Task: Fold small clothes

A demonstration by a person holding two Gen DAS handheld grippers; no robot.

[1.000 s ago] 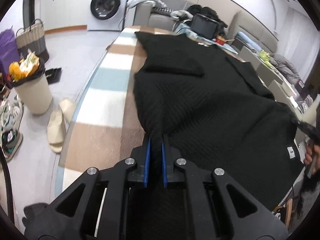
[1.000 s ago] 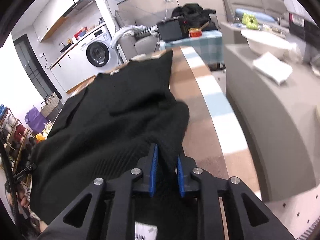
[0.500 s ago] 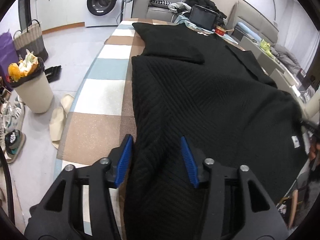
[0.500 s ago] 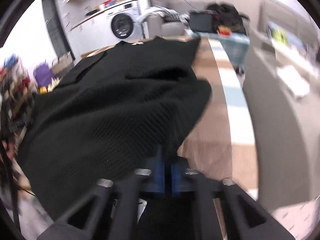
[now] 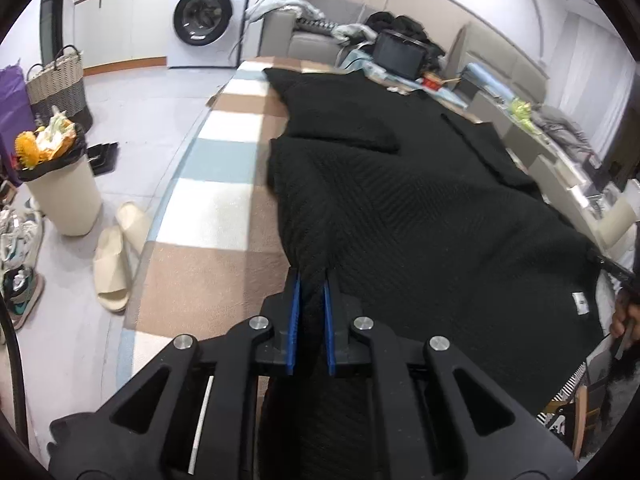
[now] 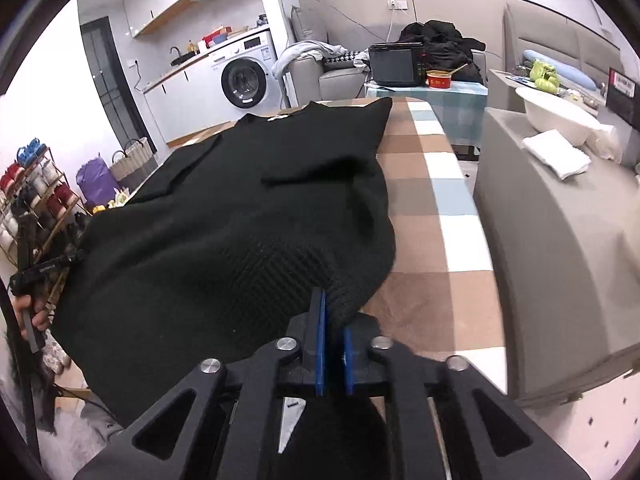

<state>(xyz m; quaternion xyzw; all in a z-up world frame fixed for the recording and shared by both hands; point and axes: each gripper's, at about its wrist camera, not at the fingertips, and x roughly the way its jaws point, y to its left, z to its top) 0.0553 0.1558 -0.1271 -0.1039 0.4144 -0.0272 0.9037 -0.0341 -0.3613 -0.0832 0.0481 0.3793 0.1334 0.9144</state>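
Note:
A large black knit sweater lies spread along the checked tablecloth, sleeves folded in. My left gripper is shut on its near hem, with fabric pinched between the blue pads. In the right wrist view the same sweater bulges upward at its near corner. My right gripper holds that corner between its pads, and its jaws are opening slightly with the cloth still pressed between them. A white label shows near the far hem corner.
Left of the table on the floor stand a full bin, beige slippers and shoes. A grey sofa block flanks the table's right side. A washing machine and a small table with a screen are behind.
The left gripper opened wide over the hem half a second ago and has shut on it again. The right gripper shifted sideways and rolled while keeping the sweater's corner.

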